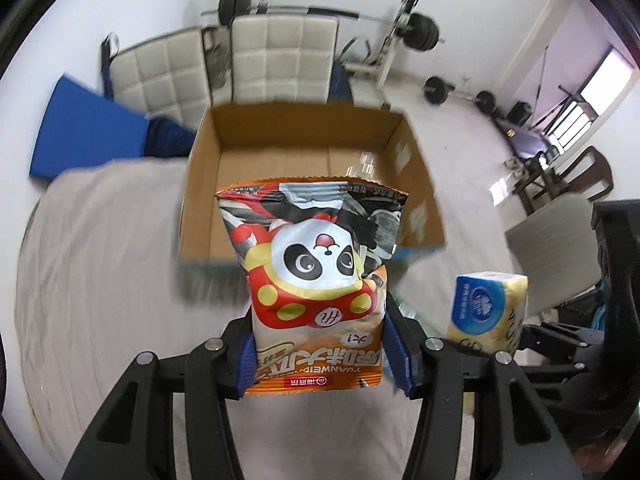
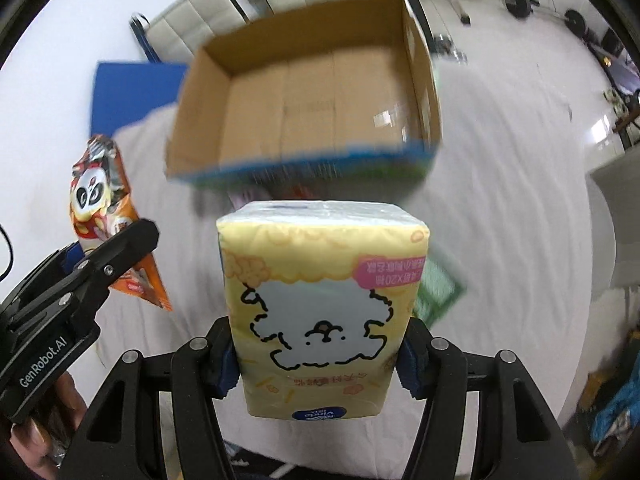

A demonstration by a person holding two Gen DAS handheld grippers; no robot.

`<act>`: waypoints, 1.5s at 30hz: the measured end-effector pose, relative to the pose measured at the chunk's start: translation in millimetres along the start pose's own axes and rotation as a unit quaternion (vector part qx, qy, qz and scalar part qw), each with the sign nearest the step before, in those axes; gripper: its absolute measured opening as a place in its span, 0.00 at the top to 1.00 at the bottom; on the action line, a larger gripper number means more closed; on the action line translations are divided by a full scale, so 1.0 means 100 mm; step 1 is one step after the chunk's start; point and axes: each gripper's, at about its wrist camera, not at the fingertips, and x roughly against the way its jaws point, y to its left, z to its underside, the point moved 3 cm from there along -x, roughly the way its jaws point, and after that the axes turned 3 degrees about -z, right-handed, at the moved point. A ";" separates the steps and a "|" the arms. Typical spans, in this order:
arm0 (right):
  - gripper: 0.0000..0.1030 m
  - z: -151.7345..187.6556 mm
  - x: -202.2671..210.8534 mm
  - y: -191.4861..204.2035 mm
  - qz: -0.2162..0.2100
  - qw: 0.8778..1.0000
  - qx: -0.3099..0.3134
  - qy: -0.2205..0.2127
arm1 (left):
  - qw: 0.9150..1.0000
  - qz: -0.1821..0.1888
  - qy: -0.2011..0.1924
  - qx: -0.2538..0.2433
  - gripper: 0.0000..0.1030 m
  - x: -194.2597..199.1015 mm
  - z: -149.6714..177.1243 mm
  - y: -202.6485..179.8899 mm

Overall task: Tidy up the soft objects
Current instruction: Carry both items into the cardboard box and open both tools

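Your left tool (image 1: 318, 350) was clenched on the snack bag (image 1: 316, 280), its blue pads pressing the bag's lower sides, the panda print facing the camera upside down. The bag stood upright in the air just short of the box (image 1: 312, 152), its top edge overlapping the box's near rim in that view. Your right tool (image 2: 320, 354) gripped the tissue pack (image 2: 322, 312) by both sides (the cartoon dog on the yellow wrap also upside down). The pack likewise hung clear of the white sheet (image 2: 500, 200), near the box's blue-edged front wall. The box sat open on the sheet, showing bare cardboard inside. From the right view the left tool and its bag appeared well off to the left. Something green (image 2: 438, 290) lay on the sheet beside the pack, too blurred to identify.
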 end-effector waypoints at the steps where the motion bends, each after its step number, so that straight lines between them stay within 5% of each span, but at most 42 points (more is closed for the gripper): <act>1: 0.39 -0.09 0.09 0.08 -0.001 1.000 0.003 -0.008 | 1.000 0.004 -0.002 0.000 0.51 -0.04 -0.12 0.08; 6: 0.39 -0.65 0.21 0.09 0.010 0.999 0.030 -0.042 | 0.999 0.036 0.006 0.009 0.51 -0.42 -0.69 0.10; 13: 0.39 -1.51 -0.18 0.12 0.022 0.999 0.037 -0.032 | 0.994 0.076 0.075 0.033 0.51 -1.24 -1.19 0.19; 24: 0.38 -2.44 -1.30 -0.14 0.063 0.997 0.027 0.027 | 0.977 0.104 0.178 0.046 0.51 -2.48 -1.53 0.27; 35: 0.38 -2.94 -2.03 -0.23 0.108 0.991 0.048 0.061 | 0.968 0.109 0.217 0.058 0.49 -2.90 -1.61 0.25; 38: 0.34 -2.99 -2.07 -0.18 0.124 0.989 0.052 0.062 | 0.965 0.111 0.231 0.063 0.36 -2.91 -1.63 0.21; 45: 0.16 -3.08 -1.96 -0.15 0.129 0.990 0.044 0.046 | 0.978 0.056 0.197 0.036 0.11 -2.62 -1.64 0.20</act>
